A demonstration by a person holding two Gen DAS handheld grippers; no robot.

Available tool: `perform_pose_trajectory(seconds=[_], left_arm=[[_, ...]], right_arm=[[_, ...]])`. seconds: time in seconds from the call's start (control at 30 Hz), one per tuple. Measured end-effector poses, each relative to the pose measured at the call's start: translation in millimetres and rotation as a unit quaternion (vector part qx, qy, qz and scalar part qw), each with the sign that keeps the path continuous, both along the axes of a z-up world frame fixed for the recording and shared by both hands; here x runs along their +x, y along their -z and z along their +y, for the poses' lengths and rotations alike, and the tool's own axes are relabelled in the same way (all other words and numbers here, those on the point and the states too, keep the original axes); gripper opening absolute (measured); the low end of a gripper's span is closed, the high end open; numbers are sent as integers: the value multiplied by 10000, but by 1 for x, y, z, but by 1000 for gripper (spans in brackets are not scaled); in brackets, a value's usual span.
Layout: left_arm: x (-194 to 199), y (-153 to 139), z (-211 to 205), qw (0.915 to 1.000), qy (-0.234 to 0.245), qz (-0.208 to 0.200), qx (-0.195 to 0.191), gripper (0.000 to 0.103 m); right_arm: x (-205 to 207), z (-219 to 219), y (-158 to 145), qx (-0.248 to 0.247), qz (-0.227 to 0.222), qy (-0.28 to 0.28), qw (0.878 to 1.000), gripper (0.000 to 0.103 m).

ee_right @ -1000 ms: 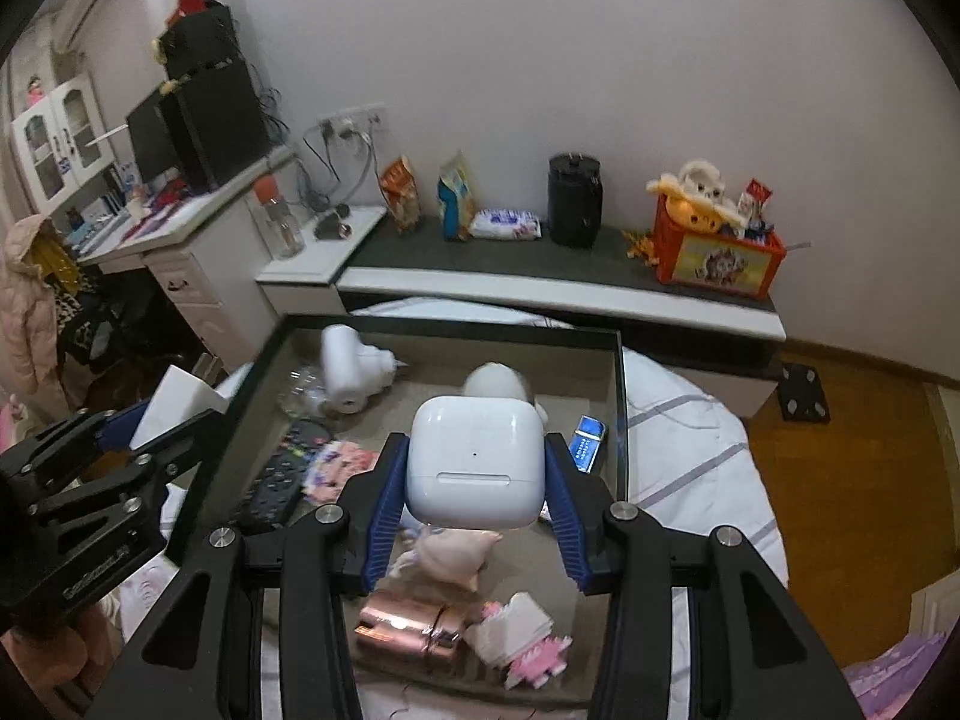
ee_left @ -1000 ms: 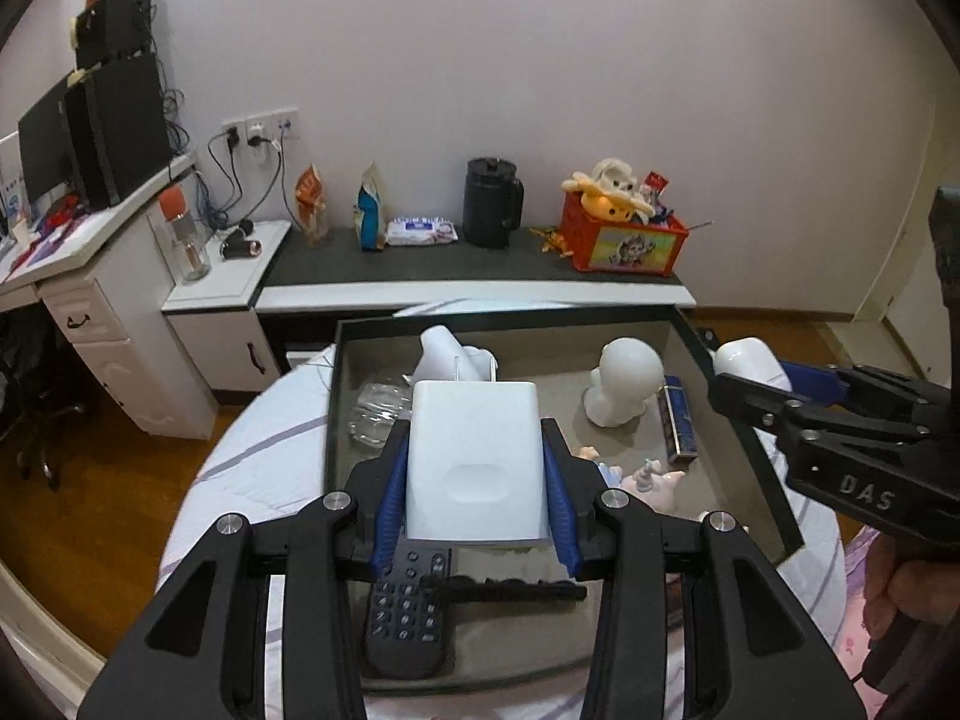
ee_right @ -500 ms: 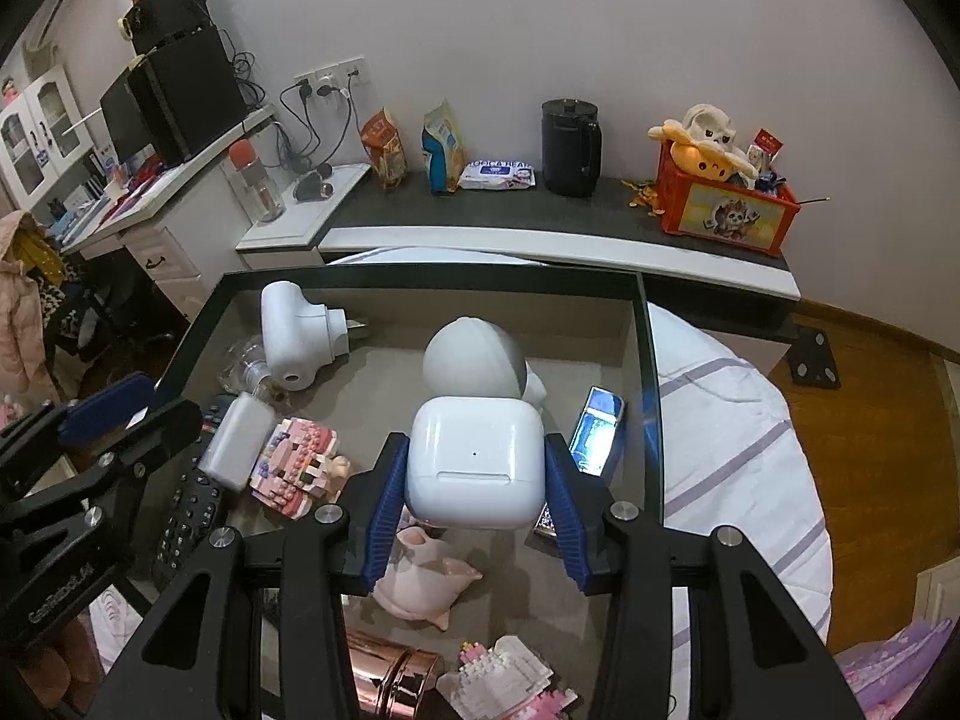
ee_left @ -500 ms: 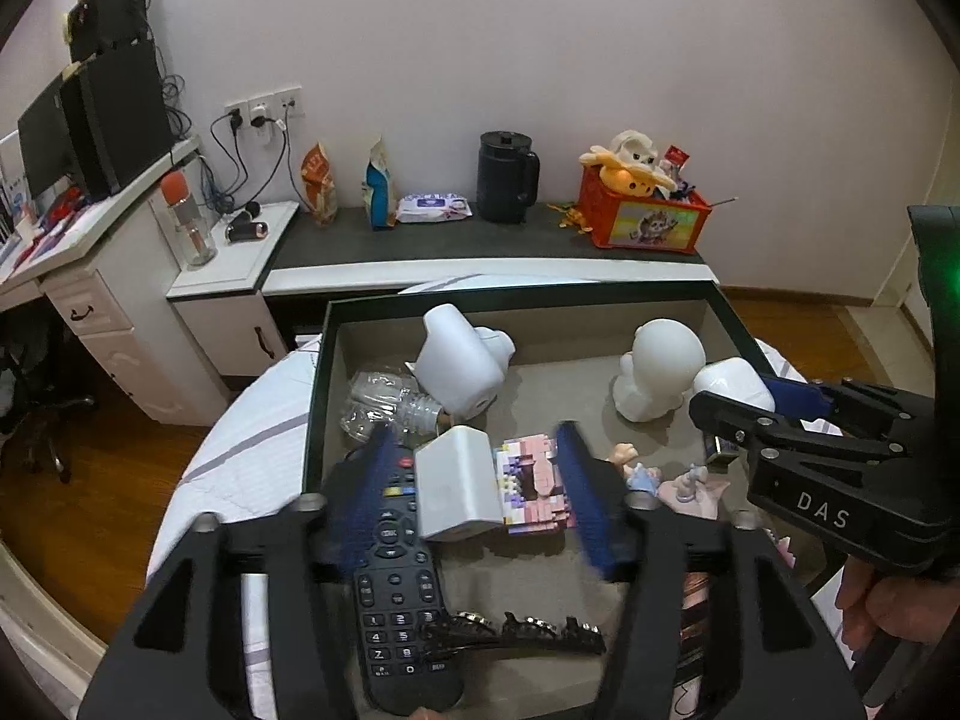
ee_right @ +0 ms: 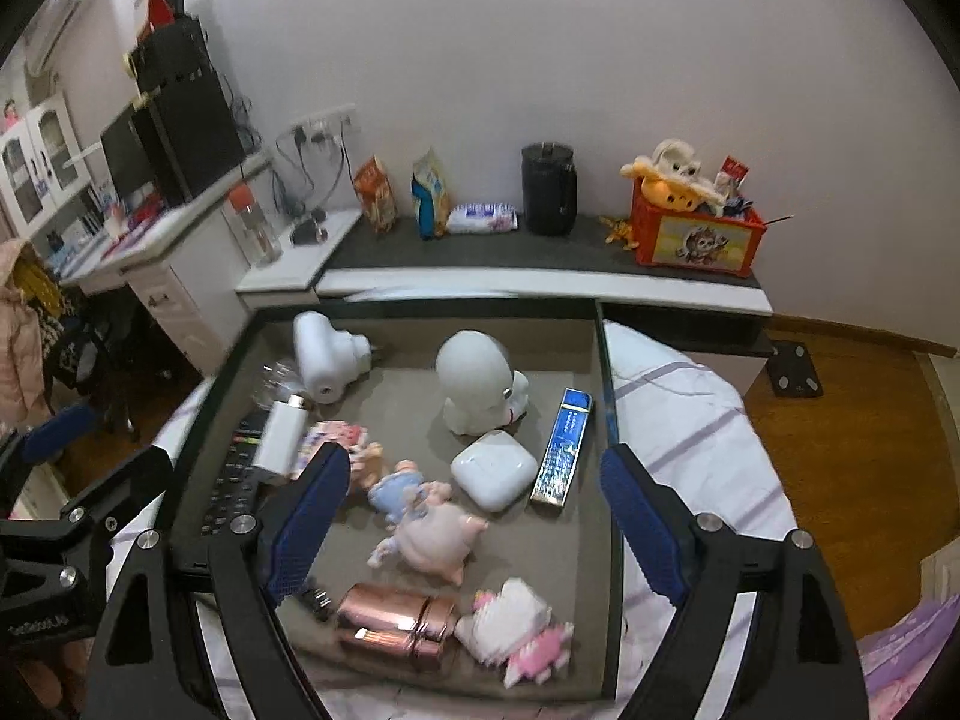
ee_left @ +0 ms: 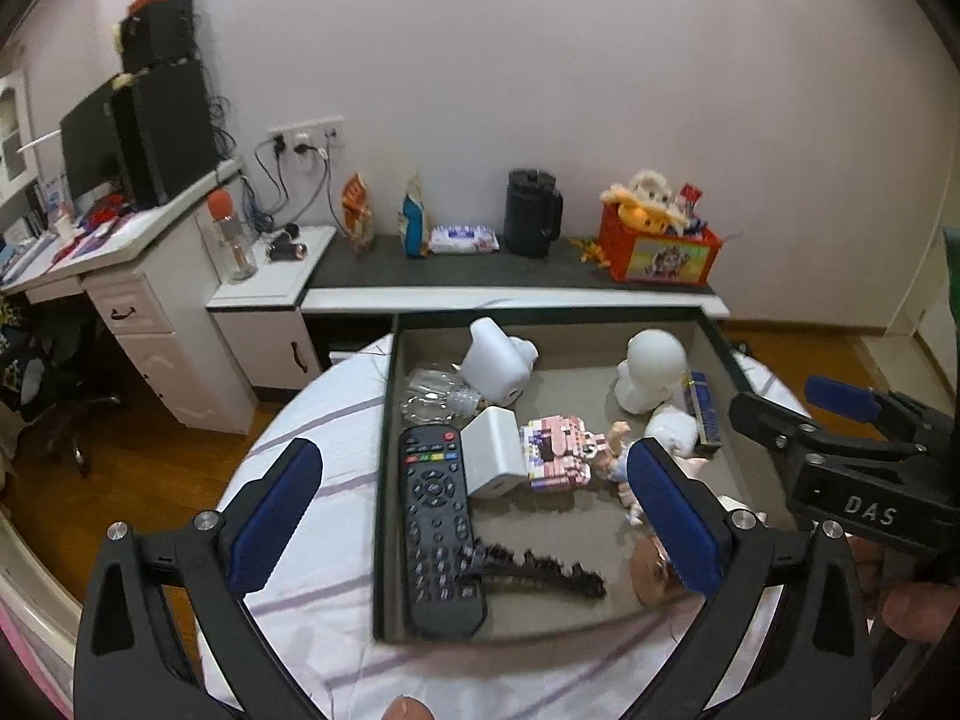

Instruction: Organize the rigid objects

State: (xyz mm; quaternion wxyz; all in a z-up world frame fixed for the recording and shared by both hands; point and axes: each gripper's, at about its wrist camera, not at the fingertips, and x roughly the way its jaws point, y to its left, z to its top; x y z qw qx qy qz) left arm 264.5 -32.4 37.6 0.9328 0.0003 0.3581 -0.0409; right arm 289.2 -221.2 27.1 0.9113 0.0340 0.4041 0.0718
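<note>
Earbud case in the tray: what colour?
Plain white earbud case, clearest in the right wrist view.

A lived-in room of a home, likely a bedroom, is showing itself here; a white desk with drawers [ee_left: 138,300] is standing at the left under a black computer monitor [ee_left: 90,144]; a long low dark-topped cabinet [ee_right: 540,264] is running along the plain pale wall, carrying snack bags [ee_right: 375,192], a black jug [ee_right: 549,189] and a red toy crate with plush animals [ee_right: 699,228]; warm wooden flooring [ee_right: 840,420] is spreading below; a white striped bedsheet [ee_left: 324,420] is lying under a dark shallow tray [ee_left: 384,420].
</note>
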Motion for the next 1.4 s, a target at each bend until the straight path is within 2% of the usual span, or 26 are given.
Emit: perform_pose_trajectory(seconds=[0.23, 0.33, 0.47, 0.57, 0.8, 0.97, 1.4], left_arm=[[-75, -32, 21, 9985, -136, -494, -189, 103], [-109, -40, 27, 9980, -135, -576, -212, 103], [-152, -46, 34, 9973, -181, -644, -303, 103], [-182, -48, 36, 9968, -258, -728, -224, 103], [-232, -45, 30, 9967, -188, -785, -50, 103], [-253, -48, 31, 9957, -190, -907, -28, 103], [-264, -54, 40, 9945, -284, -1003, -125, 103]], right_arm=[[-80, 4, -36, 2, -584, 136, 9982, 87], [-125, 4, -48, -57, -791, 242, 9966, 87], [-168, 2, -54, -56, -878, 376, 9954, 87], [-207, 3, -52, -82, -866, 431, 9953, 87], [-245, 9, -50, -232, -837, 404, 9954, 87], [-258, 15, -51, -292, -881, 399, 9949, 87], [-274, 28, -60, -347, -1060, 282, 9934, 87]])
